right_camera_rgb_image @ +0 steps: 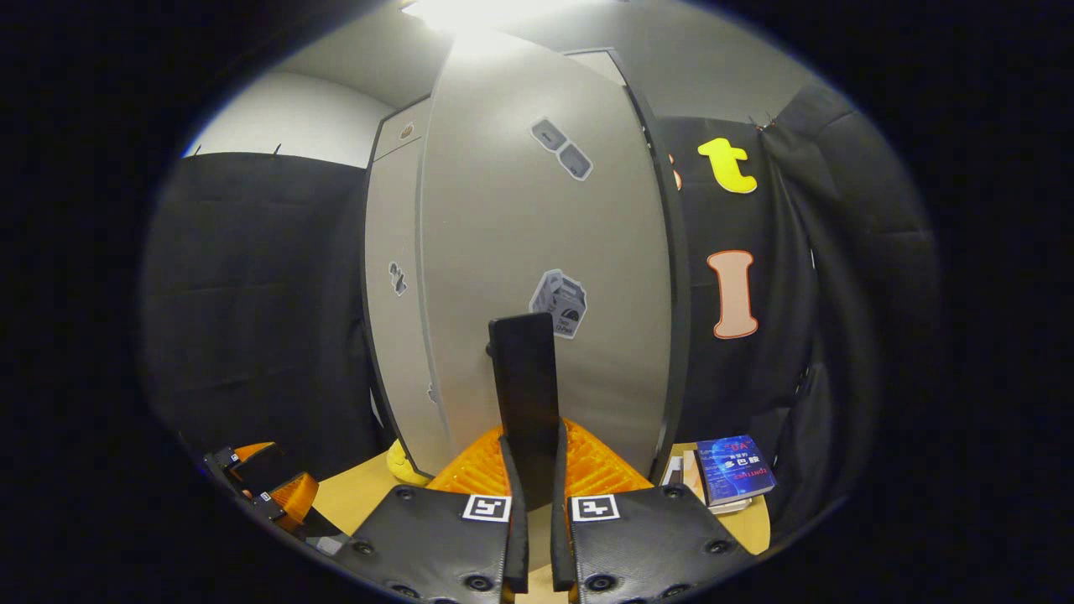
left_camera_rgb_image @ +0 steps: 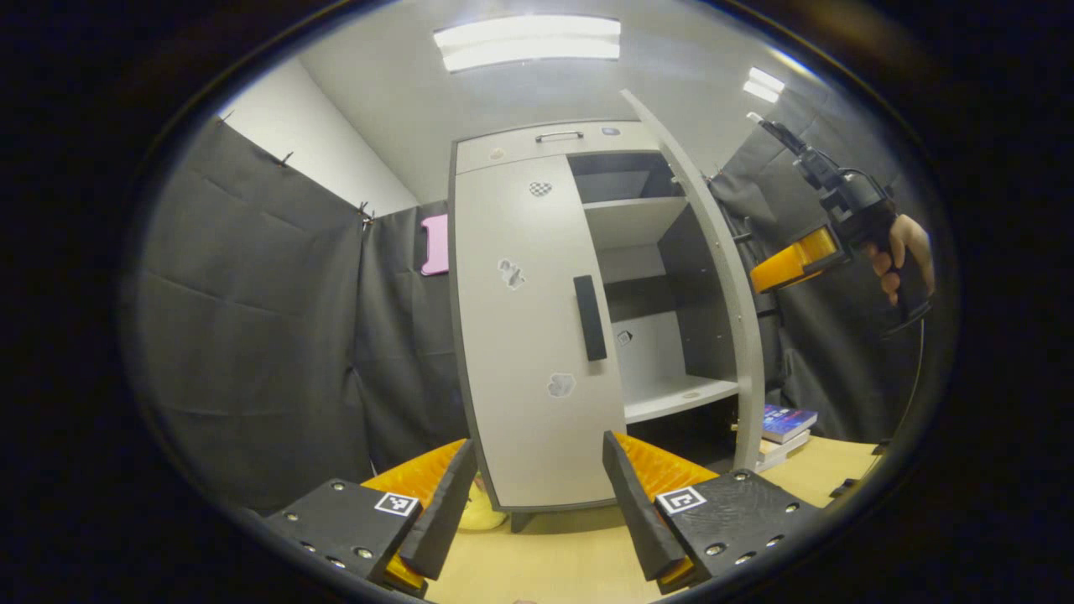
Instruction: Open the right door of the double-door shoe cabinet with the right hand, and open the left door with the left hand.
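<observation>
Right gripper view: right tool (right_camera_rgb_image: 532,503) clamps right door handle (right_camera_rgb_image: 524,377); left tool (left_camera_rgb_image: 537,495) spread wide.

Grey cabinet (left_camera_rgb_image: 537,335) stands upright — right door (right_camera_rgb_image: 545,252) swung open, left door (left_camera_rgb_image: 529,319) shut, black handle (left_camera_rgb_image: 590,318).

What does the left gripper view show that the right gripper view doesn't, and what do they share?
Left gripper view: the cabinet's shelves behind the swung-out right door, the left door's handle, the left gripper open short of it. Right gripper view: the right gripper, fingers shut on the right door's handle, seen close. Both: the closed left door, the books on the table.
</observation>
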`<state>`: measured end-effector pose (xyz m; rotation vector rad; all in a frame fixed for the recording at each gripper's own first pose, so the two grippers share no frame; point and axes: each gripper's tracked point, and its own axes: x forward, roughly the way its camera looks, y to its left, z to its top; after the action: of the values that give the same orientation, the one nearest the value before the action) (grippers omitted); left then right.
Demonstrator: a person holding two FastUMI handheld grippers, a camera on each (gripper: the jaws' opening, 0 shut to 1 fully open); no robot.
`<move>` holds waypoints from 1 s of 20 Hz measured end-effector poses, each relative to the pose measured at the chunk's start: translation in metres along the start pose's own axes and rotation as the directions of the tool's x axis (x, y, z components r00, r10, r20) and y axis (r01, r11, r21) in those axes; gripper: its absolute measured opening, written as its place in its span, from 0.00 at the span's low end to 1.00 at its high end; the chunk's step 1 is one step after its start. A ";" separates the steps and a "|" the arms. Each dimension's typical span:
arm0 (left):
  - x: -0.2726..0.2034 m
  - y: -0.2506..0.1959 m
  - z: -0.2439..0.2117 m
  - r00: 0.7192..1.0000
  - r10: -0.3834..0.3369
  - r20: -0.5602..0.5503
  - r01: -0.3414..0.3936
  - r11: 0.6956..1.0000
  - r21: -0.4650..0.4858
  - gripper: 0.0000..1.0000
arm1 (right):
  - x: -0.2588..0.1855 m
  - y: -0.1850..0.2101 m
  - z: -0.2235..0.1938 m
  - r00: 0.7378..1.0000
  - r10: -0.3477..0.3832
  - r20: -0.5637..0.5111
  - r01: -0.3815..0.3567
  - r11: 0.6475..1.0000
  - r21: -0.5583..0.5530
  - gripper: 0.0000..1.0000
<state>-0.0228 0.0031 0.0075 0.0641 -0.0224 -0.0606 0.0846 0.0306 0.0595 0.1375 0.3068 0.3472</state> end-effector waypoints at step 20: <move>0.012 -0.053 0.001 0.997 -0.081 -0.010 0.081 0.997 0.004 0.87 | -0.038 -0.075 0.001 0.994 -0.105 0.030 0.105 0.994 -0.007 0.07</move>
<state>-0.0136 -0.0508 0.0049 0.0702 -0.0096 -0.1411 0.0744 -0.0524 0.0569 0.1176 0.2825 0.2418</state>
